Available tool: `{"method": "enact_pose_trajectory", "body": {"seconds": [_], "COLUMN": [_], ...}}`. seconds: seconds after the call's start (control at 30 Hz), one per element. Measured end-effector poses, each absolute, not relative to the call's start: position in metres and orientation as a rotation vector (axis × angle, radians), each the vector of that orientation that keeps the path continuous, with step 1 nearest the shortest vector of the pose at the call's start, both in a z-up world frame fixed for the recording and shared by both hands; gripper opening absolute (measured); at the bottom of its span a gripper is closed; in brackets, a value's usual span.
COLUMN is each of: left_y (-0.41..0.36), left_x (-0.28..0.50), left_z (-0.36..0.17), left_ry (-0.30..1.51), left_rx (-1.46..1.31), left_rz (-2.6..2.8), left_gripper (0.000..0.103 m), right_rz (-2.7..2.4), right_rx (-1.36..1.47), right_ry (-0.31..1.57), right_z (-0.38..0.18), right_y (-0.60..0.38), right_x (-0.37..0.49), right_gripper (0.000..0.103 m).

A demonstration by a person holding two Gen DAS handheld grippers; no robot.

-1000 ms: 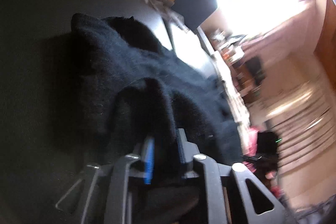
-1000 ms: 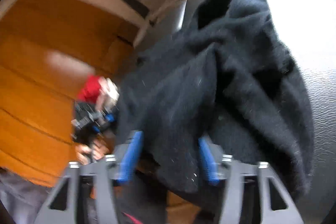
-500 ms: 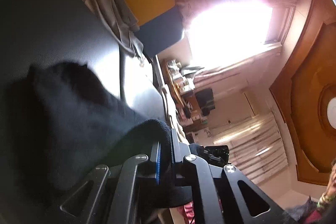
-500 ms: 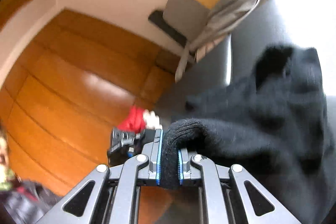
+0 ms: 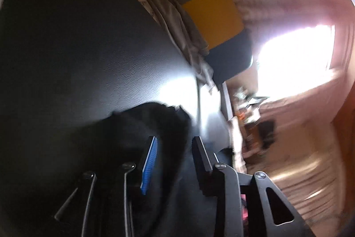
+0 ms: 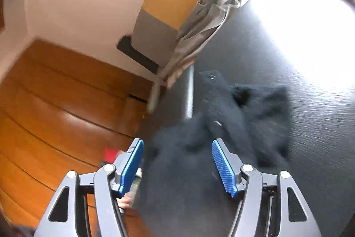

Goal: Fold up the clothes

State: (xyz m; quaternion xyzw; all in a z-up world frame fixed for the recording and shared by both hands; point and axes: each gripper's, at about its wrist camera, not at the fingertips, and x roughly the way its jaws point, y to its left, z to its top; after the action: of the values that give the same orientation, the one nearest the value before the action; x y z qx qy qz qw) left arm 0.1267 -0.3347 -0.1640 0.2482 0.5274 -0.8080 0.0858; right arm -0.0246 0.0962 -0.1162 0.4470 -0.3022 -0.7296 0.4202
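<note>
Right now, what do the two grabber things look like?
Each one is dark grey metal with two flat fingers. The right gripper has ridged bright blue pads, silver screws and triangle-shaped holes in its arms. The left gripper looks darker, with one blue pad showing.

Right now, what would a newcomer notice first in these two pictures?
A fuzzy black knitted garment lies crumpled on the dark textured surface, in front of the right claw, whose jaws are opening. Behind it, a grey cloth hangs by a yellow and grey cushion.
</note>
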Motion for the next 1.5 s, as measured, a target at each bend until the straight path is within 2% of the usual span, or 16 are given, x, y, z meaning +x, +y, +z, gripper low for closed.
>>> {"method": "enact_pose_trajectory", "body": {"seconds": [0.07, 0.23, 0.3, 0.37, 0.43, 0.47, 0.5, 0.57, 0.73, 0.9, 0.93, 1.0, 1.2, 1.37, 1.43, 1.5], "left_y": [-0.327, -0.299, -0.292, -0.289, -0.283, -0.281, -0.28, -0.28, -0.289, -0.288, -0.285, -0.28, -0.257, -0.24, -0.243, -0.25], "left_x": [0.137, 0.132, 0.126, 0.124, 0.119, 0.12, 0.123, 0.142, 0.179, 0.189, 0.191, 0.197, 0.186, 0.132, 0.119, 0.118], "left_z": [-0.162, -0.155, -0.153, -0.152, -0.148, -0.144, -0.14, -0.129, -0.14, -0.141, -0.133, -0.116, -0.078, -0.102, -0.123, -0.147], "left_ry": [1.452, 1.155, 1.091, 1.039, 0.969, 0.939, 0.973, 0.995, 1.04, 1.012, 0.97, 0.881, 0.829, 0.745, 0.731, 0.712], "left_rx": [0.804, 0.967, 1.007, 1.05, 1.107, 1.115, 1.108, 1.065, 1.042, 1.044, 1.021, 0.973, 0.773, 0.882, 0.939, 0.978], "left_rz": [-2.455, -2.544, -2.556, -2.555, -2.537, -2.531, -2.539, -2.573, -2.488, -2.41, -2.397, -2.369, -2.551, -2.607, -2.552, -2.497], "left_gripper": [0.038, 0.051, 0.056, 0.056, 0.046, 0.003, 0.003, 0.003, 0.003, 0.009, 0.015, 0.018, 0.027, 0.027, 0.027, 0.024], "right_rz": [-1.949, -2.103, -2.089, -2.115, -2.155, -2.174, -2.189, -2.22, -2.257, -2.196, -2.21, -2.241, -2.28, -2.188, -2.239, -2.312], "right_rx": [1.111, 1.138, 1.177, 1.214, 1.226, 1.228, 1.214, 1.185, 1.196, 1.209, 1.195, 1.161, 0.931, 0.92, 0.956, 1.014], "right_ry": [-0.581, -0.202, -0.122, -0.014, 0.083, 0.125, 0.137, 0.156, 0.145, -0.117, -0.106, -0.077, 0.081, 0.135, 0.114, 0.077], "right_z": [-0.107, -0.106, -0.115, -0.121, -0.123, -0.123, -0.118, -0.107, -0.1, -0.118, -0.114, -0.103, -0.049, -0.058, -0.071, -0.09], "right_y": [0.099, 0.083, 0.076, 0.065, 0.061, 0.059, 0.061, 0.064, 0.087, 0.112, 0.113, 0.116, 0.096, 0.029, 0.016, 0.016], "right_x": [-0.016, -0.017, -0.021, -0.024, -0.025, -0.025, -0.022, -0.015, 0.008, 0.007, 0.01, 0.016, 0.045, 0.042, 0.029, 0.011], "right_gripper": [0.075, 0.071, 0.047, 0.039, 0.034, 0.026, 0.015, 0.009, 0.009, 0.017, 0.02, 0.036, 0.042, 0.042, 0.048, 0.06]}}
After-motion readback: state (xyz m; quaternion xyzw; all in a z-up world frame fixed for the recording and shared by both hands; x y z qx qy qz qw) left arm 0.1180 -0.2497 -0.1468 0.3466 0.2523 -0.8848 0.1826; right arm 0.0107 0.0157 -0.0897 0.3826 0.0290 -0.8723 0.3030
